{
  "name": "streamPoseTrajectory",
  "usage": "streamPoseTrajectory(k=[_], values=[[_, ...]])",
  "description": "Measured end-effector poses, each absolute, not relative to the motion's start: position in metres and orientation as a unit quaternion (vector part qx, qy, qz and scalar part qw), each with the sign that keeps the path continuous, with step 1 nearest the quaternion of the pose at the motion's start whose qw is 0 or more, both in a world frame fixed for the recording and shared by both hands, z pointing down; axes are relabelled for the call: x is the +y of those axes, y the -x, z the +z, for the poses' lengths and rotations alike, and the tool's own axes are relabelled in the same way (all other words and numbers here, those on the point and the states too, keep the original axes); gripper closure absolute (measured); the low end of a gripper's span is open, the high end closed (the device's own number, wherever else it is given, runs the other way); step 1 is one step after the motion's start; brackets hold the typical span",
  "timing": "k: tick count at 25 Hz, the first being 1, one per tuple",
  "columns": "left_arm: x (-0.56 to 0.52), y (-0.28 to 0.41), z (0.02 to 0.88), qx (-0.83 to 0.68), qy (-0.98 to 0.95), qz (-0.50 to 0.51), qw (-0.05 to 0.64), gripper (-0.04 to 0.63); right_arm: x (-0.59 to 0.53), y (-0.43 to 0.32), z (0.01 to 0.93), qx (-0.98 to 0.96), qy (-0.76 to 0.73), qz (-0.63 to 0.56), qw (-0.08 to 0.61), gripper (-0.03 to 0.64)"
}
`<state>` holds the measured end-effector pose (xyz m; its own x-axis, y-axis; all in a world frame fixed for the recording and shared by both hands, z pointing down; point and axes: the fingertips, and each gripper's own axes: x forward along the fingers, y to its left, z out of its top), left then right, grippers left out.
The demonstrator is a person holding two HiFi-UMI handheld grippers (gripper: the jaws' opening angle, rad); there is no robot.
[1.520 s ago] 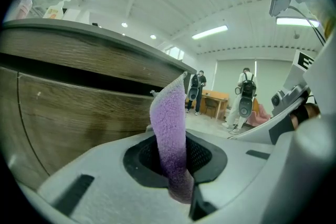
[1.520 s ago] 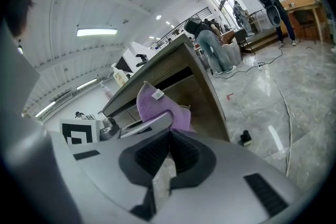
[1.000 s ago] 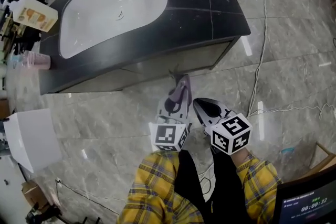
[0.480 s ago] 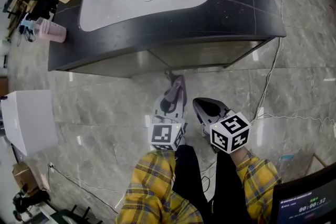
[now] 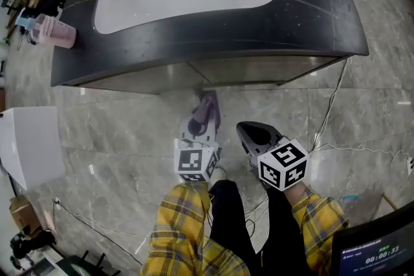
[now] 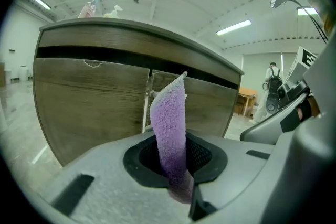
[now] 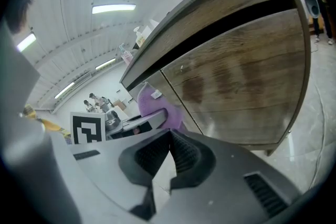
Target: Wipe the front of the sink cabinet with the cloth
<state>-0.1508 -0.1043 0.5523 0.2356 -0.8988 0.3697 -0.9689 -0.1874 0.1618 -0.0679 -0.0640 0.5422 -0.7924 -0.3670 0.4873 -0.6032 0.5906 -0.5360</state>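
Under the front edge of the dark counter (image 5: 317, 22), at twelve o'clock from us, our left tongs (image 6: 178, 186) are clamped on the purple cloth (image 6: 169, 128); it stands upright before the wooden front of the sink cabinet (image 6: 89, 97); whether it touches we cannot tell. At three o'clock of them, our right tongs (image 7: 163, 162) are closed on nothing.

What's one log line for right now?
left gripper: shut on purple cloth | right gripper: shut, empty | cabinet front: contact unclear
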Motion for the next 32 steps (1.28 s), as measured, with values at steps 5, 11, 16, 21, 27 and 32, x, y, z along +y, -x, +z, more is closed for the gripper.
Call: streamPoseTrajectory(k=[5, 11, 16, 21, 27, 32], values=[[-0.122, 0.151, 0.562, -0.610, -0.767, 0.095, 0.178, 0.551, -0.080, 0.064, 0.557, -0.873, -0.285, 0.361, 0.162, 0.612], [-0.141, 0.157, 0.573, -0.621, -0.757, 0.094, 0.180, 0.549, -0.093, 0.060, 0.565, -0.875, -0.284, 0.359, 0.159, 0.612], [-0.160, 0.147, 0.578, -0.617, -0.762, 0.097, 0.171, 0.549, -0.104, 0.047, 0.567, -0.875, -0.289, 0.360, 0.149, 0.612], [-0.171, 0.129, 0.577, -0.613, -0.765, 0.098, 0.168, 0.551, -0.110, 0.028, 0.567, -0.871, -0.299, 0.364, 0.139, 0.612], [-0.181, 0.094, 0.577, -0.599, -0.777, 0.098, 0.167, 0.549, -0.120, -0.003, 0.567, -0.862, -0.319, 0.373, 0.127, 0.612], [-0.186, 0.071, 0.577, -0.591, -0.782, 0.100, 0.167, 0.549, -0.123, -0.024, 0.571, -0.856, -0.330, 0.379, 0.123, 0.612]])
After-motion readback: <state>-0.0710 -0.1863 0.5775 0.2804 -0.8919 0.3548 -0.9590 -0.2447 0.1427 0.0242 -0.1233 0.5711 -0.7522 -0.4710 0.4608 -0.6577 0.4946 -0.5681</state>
